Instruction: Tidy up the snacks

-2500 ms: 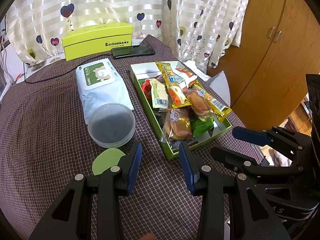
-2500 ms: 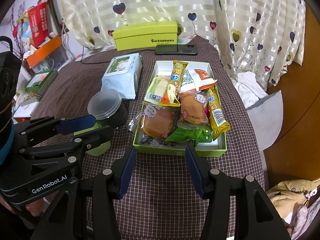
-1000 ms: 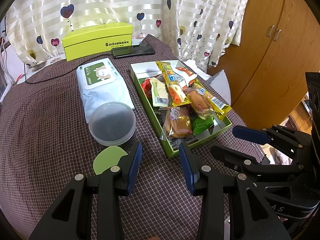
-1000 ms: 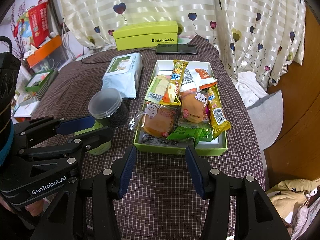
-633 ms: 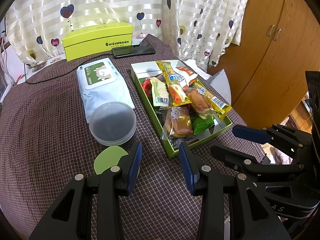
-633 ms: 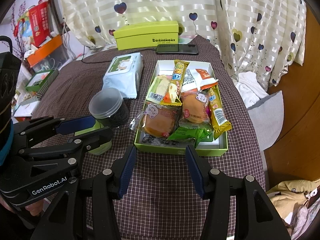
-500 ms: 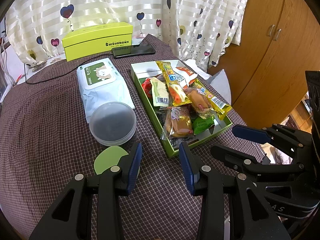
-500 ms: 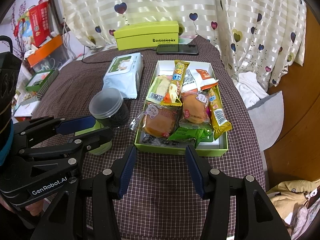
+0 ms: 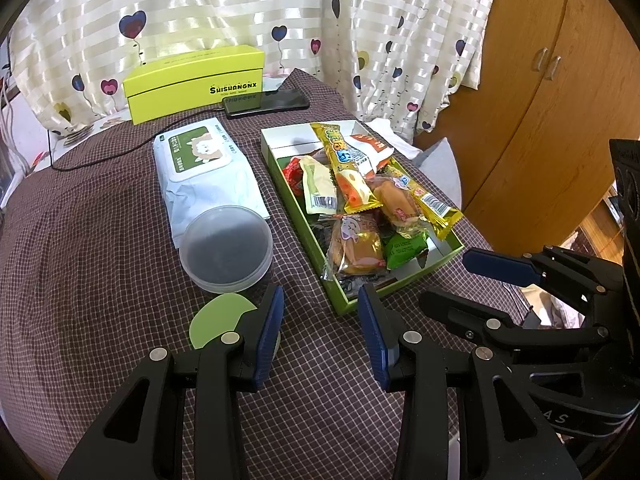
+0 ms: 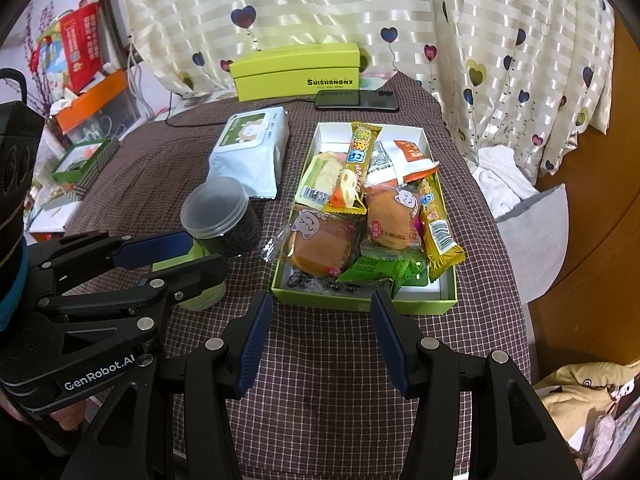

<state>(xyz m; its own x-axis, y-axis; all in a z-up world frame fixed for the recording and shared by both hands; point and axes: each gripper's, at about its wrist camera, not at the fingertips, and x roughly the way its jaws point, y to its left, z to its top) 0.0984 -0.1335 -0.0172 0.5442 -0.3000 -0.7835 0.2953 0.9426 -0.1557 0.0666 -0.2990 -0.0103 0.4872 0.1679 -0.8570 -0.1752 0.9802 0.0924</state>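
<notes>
Each wrist camera looked steeply down along its own fingers at the checked tablecloth (image 9: 100, 240), from close above its near edge. Both views shared the green snack box (image 9: 400, 284) (image 10: 360, 304), each also catching the other gripper.

The worktop (image 10: 344, 364) wears a maroon cloth with a fine white check. Ahead of the black, blue-padded right hand-held gripper (image 10: 320, 332) sits a lime-green snack box (image 10: 360, 305) lined white, holding yellow, orange, red and green wrappers. Behind hangs a cream striped curtain (image 10: 320, 4) dotted with coloured hearts.
</notes>
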